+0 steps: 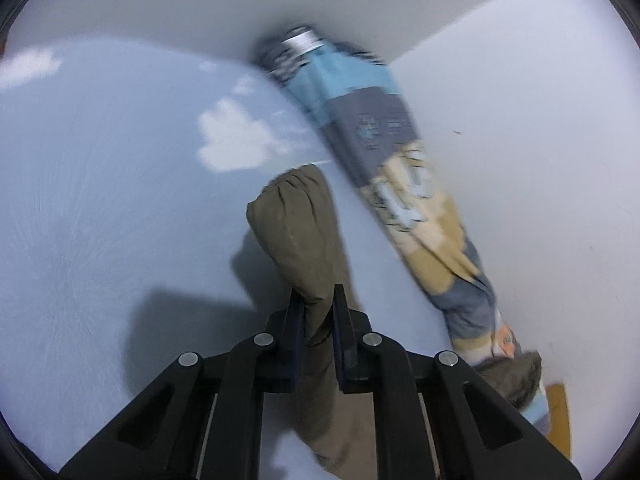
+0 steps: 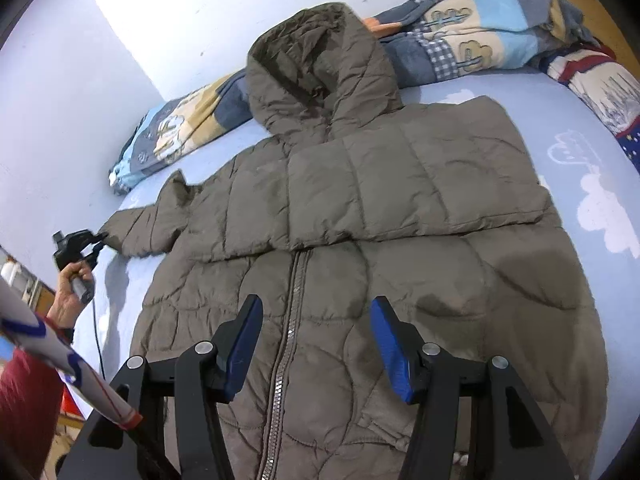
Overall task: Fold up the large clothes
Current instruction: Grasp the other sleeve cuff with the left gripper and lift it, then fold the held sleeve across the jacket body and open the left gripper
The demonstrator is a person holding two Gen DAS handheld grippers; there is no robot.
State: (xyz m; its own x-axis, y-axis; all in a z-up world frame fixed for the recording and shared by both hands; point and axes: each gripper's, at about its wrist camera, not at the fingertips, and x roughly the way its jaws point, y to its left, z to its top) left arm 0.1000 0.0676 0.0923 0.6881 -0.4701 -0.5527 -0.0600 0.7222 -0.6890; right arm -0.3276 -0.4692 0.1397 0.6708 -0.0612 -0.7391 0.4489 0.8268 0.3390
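Note:
An olive-brown hooded puffer jacket lies front up on a light blue bed sheet, zipper toward me, hood at the far side. One sleeve is folded across the chest. My right gripper is open and empty, hovering over the jacket's lower front, astride the zipper. My left gripper is shut on the cuff end of the jacket's other sleeve; it also shows in the right wrist view at the left, holding the outstretched sleeve.
A rolled patchwork blanket lies along the white wall behind the hood; it also shows in the left wrist view. A patterned quilt is at the far right. The sheet has white cloud prints.

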